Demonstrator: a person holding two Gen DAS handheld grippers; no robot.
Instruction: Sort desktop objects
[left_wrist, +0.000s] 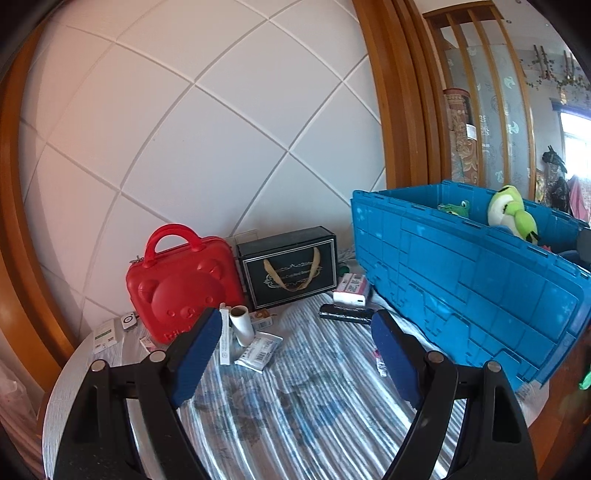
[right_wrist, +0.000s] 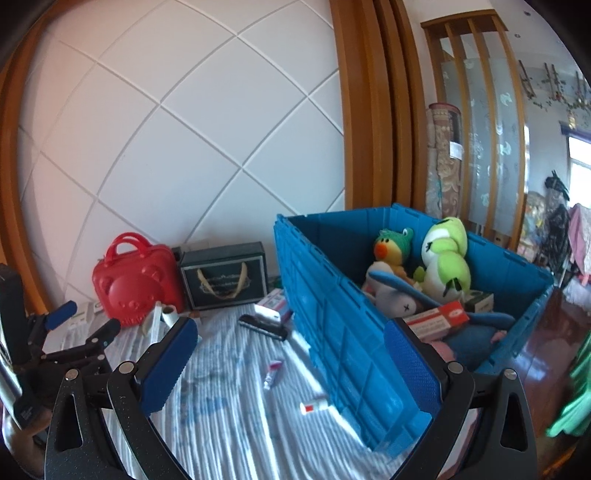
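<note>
My left gripper (left_wrist: 297, 325) hangs open and empty above the striped tablecloth (left_wrist: 295, 406). Beyond its left finger lie a paper roll (left_wrist: 242, 325), a slim white box (left_wrist: 224, 341) and a sachet (left_wrist: 258, 350). A black flat item (left_wrist: 347, 314) and a small tube (left_wrist: 380, 363) lie near its right finger. My right gripper (right_wrist: 291, 332) is also open, holding nothing, in front of the blue crate (right_wrist: 332, 314). A pink tube (right_wrist: 272, 373) and a red-and-white tube (right_wrist: 314, 406) lie on the cloth between its fingers. The left gripper (right_wrist: 86, 319) shows at the far left.
A red bear-faced case (left_wrist: 184, 284) and a black gift box (left_wrist: 291, 271) stand against the white panelled wall. The crate holds a frog plush (right_wrist: 445, 258), a duck plush (right_wrist: 391, 253) and a red-and-white carton (right_wrist: 437, 317). A white and pink box (left_wrist: 351, 288) lies by the crate.
</note>
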